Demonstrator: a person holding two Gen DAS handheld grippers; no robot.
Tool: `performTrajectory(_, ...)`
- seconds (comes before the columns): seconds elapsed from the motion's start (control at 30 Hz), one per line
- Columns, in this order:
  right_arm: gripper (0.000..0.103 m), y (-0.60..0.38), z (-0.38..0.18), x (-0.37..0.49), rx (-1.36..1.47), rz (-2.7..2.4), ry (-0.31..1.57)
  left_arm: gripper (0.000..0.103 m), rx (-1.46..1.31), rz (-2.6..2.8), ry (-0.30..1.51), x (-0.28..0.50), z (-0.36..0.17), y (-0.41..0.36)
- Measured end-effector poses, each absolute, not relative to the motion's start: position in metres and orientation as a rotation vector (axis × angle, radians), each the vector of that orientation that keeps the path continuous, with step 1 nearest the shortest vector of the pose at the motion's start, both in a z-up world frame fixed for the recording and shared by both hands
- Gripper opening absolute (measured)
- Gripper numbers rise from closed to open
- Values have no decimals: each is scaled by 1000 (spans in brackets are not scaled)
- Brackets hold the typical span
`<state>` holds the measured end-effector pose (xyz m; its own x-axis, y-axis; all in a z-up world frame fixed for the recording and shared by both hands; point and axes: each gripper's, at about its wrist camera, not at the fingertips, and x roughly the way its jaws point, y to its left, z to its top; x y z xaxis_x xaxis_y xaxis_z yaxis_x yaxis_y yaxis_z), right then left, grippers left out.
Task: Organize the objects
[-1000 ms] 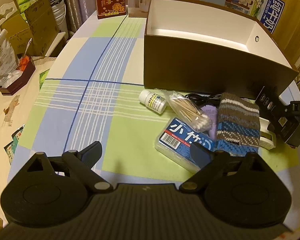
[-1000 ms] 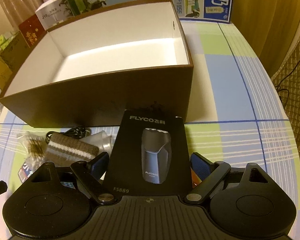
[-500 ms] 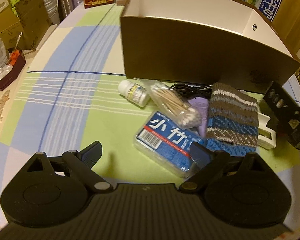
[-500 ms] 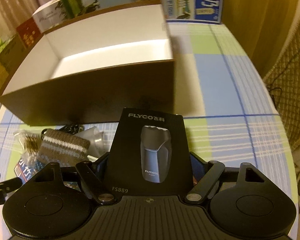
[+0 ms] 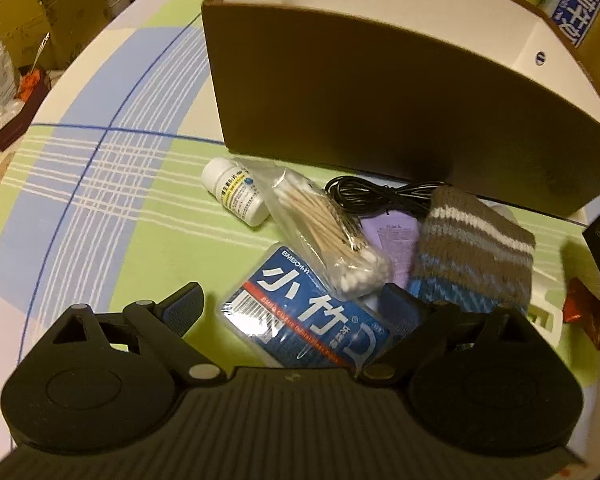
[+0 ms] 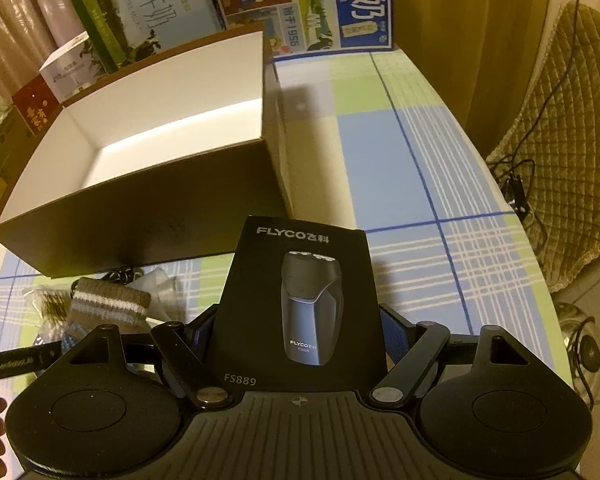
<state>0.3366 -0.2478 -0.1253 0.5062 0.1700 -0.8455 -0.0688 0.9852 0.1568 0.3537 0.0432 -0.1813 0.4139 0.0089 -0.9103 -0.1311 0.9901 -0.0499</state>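
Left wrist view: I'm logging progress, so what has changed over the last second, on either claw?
The left claw moved in, open, to straddle the blue packet. The right claw stays shut on the black shaver box. The brown box remains empty; the pile is unmoved.

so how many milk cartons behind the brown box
3 show: a green one at left, an illustrated one in the middle, a blue one at right. More may be hidden.

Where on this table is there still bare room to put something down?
Free: the checked cloth left of the pill bottle and brown box, and the cloth right of the box. The box's inside looks bare too. Crowded: the strip before the box, around the cotton swabs, cable and knitted pouch.
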Motion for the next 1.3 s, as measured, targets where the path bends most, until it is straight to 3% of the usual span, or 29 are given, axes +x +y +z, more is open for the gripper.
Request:
performTrajectory(0.27, 77, -254, -128, 333, 118, 143, 1042, 88, -98, 92, 1137, 337, -183, 61)
performTrajectory(0.4, 77, -259, -128, 329, 128, 143, 1047, 74, -72, 87, 1123, 323, -179, 82)
performTrajectory(0.73, 77, -262, -129, 324, 122, 139, 1051, 71, 58, 14, 1070, 328, -170, 80)
performTrajectory(0.8, 77, -263, -127, 322, 120, 142, 1047, 57, 80, 2, 1092, 332, -176, 77)
performTrajectory(0.83, 77, -263, -126, 320, 120, 145, 1043, 55, 80, -4, 1103, 333, -178, 77)
performTrajectory(1.3, 77, -265, -103, 307, 159, 202, 995, 54, 22, 5, 1025, 318, -151, 87)
